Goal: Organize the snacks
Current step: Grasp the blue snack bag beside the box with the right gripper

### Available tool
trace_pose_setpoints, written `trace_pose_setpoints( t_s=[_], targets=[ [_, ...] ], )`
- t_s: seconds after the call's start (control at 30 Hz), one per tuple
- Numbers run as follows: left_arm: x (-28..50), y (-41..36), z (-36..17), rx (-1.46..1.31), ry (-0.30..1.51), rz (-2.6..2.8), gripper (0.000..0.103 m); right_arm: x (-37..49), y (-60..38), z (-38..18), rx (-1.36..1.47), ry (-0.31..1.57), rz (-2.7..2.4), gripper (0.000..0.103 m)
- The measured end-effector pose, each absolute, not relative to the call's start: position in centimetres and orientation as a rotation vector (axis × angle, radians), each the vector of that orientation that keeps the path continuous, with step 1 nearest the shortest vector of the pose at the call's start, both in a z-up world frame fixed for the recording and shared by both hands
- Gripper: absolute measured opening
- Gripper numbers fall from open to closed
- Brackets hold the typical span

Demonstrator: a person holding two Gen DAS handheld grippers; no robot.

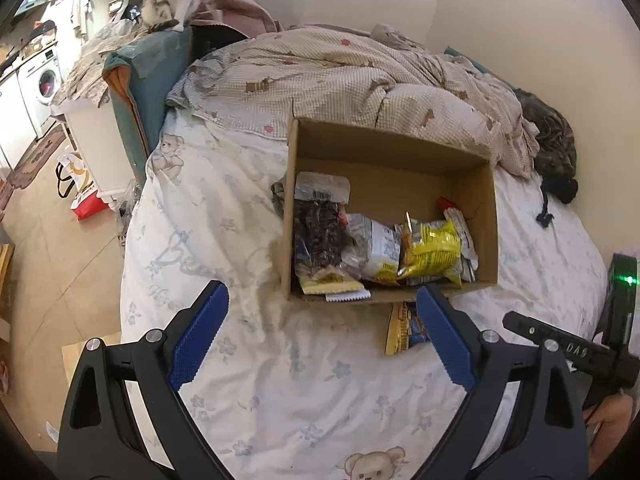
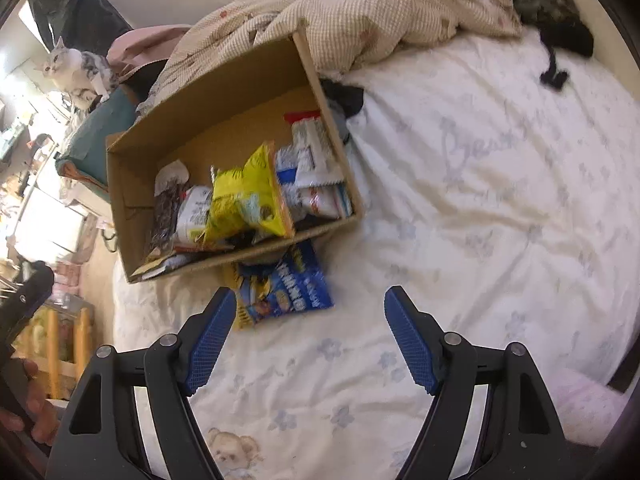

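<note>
The right gripper (image 2: 310,300) hangs with its jaws apart and nothing between them. Just ahead, a blue and yellow snack packet (image 2: 282,288) lies flat on the bed (image 2: 480,200), its long axis running left to right, one edge touching the cardboard box (image 2: 132,192) of snacks. The left gripper (image 1: 322,294) also gapes empty.

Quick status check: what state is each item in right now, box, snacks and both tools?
Cardboard box: open-topped, partly filled.
Yellow snack bag: inside box, on the pile.
Blue-and-yellow packet: outside box, on the bed.
Left tool: open, empty.
Right tool: open, empty.
</note>
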State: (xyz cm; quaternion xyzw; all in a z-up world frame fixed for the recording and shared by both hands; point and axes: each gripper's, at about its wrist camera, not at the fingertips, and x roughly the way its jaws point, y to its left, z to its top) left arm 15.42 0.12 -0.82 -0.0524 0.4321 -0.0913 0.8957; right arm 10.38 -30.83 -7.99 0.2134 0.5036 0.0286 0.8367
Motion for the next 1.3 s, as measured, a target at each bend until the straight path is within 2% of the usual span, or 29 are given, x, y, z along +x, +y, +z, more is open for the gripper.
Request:
trace_pose_setpoints(
  t_s=[0.2,0.37,0.63,0.87,0.9,0.97,1.0,1.03,1.2,1.3],
  targets=[
    [15.4,1.4,-2.3,-0.152,0.96,-0.137,0.093,10.9,-31.6,-9.7,0.534,1.114,0.037,0.093],
    [16.0,2.5,-3.7,-0.193,1.013,-0.083,0.093,11.8,-32.3,-11.6,0.593,1.166,-0.01,0.093],
    [17.1,2.4,-4.6,-0.288,1.077,-0.1,0.093,15.8,-28.3,-15.0,0.404,1.252,0.046,0.093],
    [17.4,2.5,-4.3,-0.299,1.07,-0.098,0.093,18.2,-26.2,-18.5,0.397,1.268,0.103,0.094],
    [17.5,2.7,-4.3,-0.304,1.07,-0.096,0.093,18.3,-25.9,-18.4,0.382,1.264,0.105,0.091],
    [17.5,2.9,-4.4,-0.31,1.073,-0.092,0.093,18.2,-25.0,-18.0,0.346,1.262,0.146,0.07],
    [17.6,3.0,-4.4,-0.315,1.076,-0.089,0.093,18.1,-24.6,-17.8,0.334,1.272,0.176,0.052],
    [17.6,3.1,-4.4,-0.32,1.078,-0.088,0.093,17.8,-24.2,-17.5,0.323,1.283,0.197,0.044],
    [17.7,3.3,-4.1,-0.337,1.07,-0.089,0.093,14.8,-23.2,-16.1,0.278,1.323,0.239,0.027],
    [17.6,3.3,-3.9,-0.333,1.063,-0.087,0.093,12.8,-23.2,-15.1,0.276,1.332,0.261,0.024]
  ],
)
